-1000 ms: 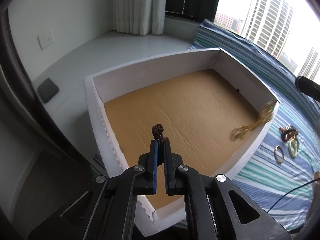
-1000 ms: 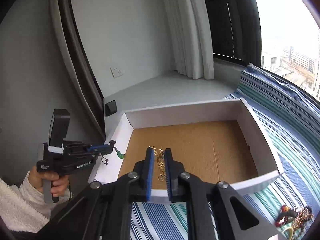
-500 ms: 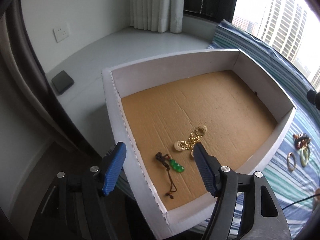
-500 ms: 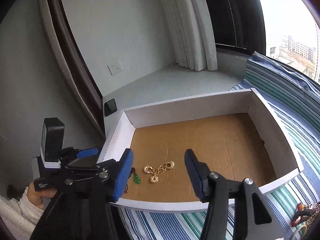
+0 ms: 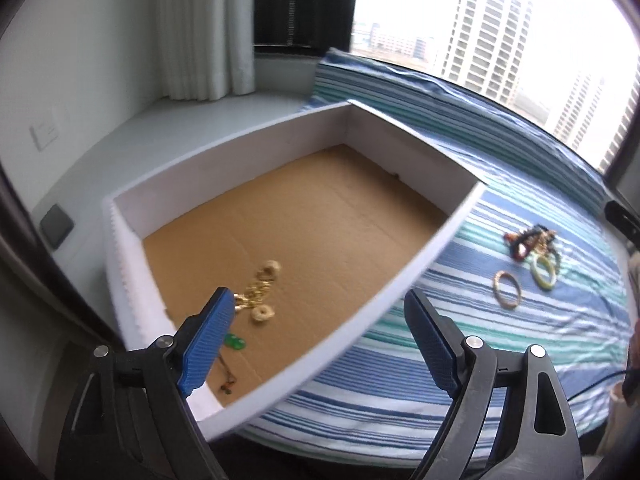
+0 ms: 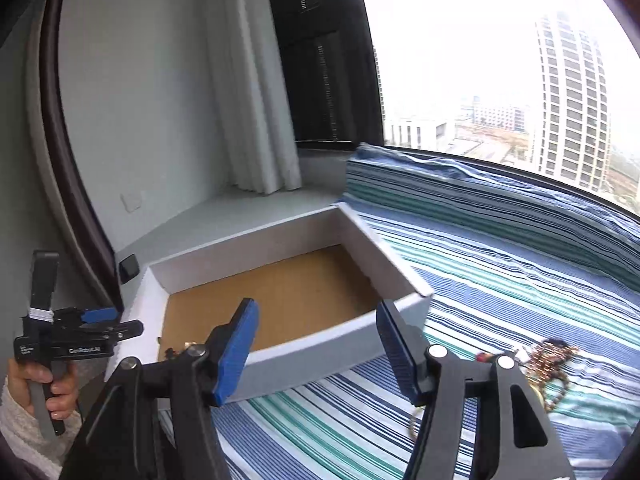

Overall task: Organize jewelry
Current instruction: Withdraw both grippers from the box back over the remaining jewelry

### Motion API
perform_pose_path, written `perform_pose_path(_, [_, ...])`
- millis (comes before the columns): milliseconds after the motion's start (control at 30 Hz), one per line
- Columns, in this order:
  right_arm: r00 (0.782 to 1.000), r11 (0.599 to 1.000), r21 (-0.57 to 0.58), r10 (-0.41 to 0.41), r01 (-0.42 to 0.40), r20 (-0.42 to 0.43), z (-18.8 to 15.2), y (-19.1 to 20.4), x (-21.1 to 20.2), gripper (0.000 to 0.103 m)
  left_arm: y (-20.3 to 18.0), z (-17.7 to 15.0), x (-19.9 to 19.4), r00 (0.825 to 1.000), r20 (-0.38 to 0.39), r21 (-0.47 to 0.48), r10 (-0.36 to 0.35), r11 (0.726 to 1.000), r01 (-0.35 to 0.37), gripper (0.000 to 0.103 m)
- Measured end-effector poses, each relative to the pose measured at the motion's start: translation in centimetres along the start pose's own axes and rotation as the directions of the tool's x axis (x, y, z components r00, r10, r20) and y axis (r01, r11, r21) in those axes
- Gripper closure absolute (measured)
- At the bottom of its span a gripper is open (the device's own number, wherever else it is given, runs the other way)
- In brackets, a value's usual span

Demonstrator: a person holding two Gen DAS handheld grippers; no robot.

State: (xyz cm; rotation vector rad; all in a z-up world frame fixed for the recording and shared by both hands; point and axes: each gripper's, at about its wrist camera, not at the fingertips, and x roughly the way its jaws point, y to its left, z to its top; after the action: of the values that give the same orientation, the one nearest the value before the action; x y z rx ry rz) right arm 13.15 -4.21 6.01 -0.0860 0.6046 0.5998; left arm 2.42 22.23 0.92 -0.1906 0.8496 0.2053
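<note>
A white box with a brown cardboard floor lies on a striped cloth. In it lie a gold chain with rings and a green pendant on a dark cord, near its front left corner. My left gripper is open and empty above the box's near wall. On the cloth to the right lie a gold bangle, a pale green bangle and a dark beaded tangle. My right gripper is open and empty over the box's near wall. The jewelry pile lies at its right.
The striped cloth covers the surface to the right. A grey ledge with a dark phone lies behind the box, by a white curtain and window. The left gripper in a hand shows in the right wrist view.
Both grippers opened and dropped the pendant and the gold chain into the box. Both have since swung to the right, toward the jewelry on the cloth.
</note>
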Motion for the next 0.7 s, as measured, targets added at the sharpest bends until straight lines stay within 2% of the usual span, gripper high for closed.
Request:
perform_pose_path(133, [0.981, 0.981, 0.013, -0.192, 0.192, -0.029, -4.6, -3.9, -2.9, 0.039, -7.2, -1.5, 1.5, 0.988, -0.063, 0.127, -0.144, 0.980, 0.151, 0.013])
perform_pose_path(233, [0.958, 0.960, 0.054, -0.268, 0.274, -0.106, -8.9, -6.3, -3.7, 0.039, -11.8, -3.2, 3.1, 0.966, -0.143, 0.185, -0.215, 0.953, 0.240, 0.013])
perform_pose_path(333, [0.945, 0.951, 0.117, -0.262, 0.288, -0.198, -12.7, -7.7, -3.8, 0.039, -15.3, -4.8, 4.3, 0.948, -0.210, 0.232, -0.240, 0.929, 0.287, 0.013])
perform_pose_path(467, [0.934, 0.942, 0.196, -0.211, 0.273, -0.287, -15.9, -9.1, -3.6, 0.039, -18.4, -6.3, 5.3, 0.941, -0.259, 0.282, -0.220, 0.914, 0.291, 0.013])
perform_pose_path(600, [0.930, 0.936, 0.222, -0.198, 0.273, -0.309, -17.1, -10.1, -4.2, 0.039, -19.5, -7.2, 5.7, 0.934, -0.284, 0.289, -0.215, 0.910, 0.297, 0.013])
perform_pose_path(700, [0.931, 0.933, 0.232, -0.200, 0.277, -0.307, -16.7, -10.7, -4.2, 0.039, -19.7, -7.0, 6.0, 0.933, -0.293, 0.281, -0.210, 0.914, 0.293, 0.013])
